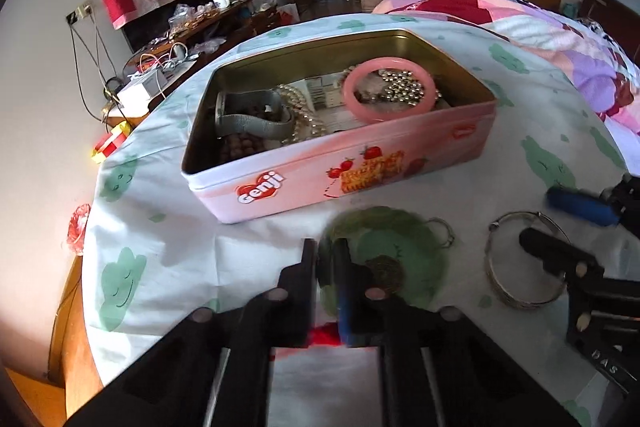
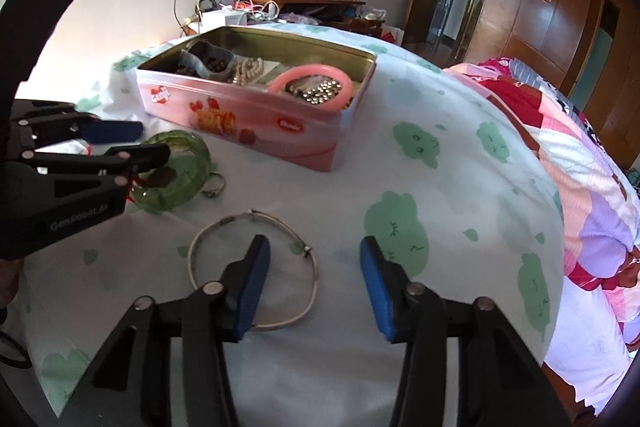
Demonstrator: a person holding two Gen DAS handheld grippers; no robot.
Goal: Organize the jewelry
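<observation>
A pink Genji tin (image 1: 352, 167) (image 2: 248, 119) stands open on the bed and holds a pink bangle (image 1: 390, 89) (image 2: 310, 85), pearl and bead strands and a grey band. In front of it lies a green bead necklace (image 1: 400, 227) (image 2: 180, 167) with a small ring beside it (image 2: 214, 187). My left gripper (image 1: 326, 251) (image 2: 154, 143) is shut on the necklace's left edge. A silver bangle (image 1: 524, 263) (image 2: 256, 267) lies flat to the right. My right gripper (image 2: 314, 283) is open, its left finger inside the bangle's loop, its right finger outside.
The bed has a white sheet with green prints (image 2: 440, 187). A patchwork quilt (image 2: 580, 167) lies to the right. A cluttered wooden desk (image 2: 304, 3) stands behind the bed, with wooden wardrobes (image 2: 540, 7) at the far right.
</observation>
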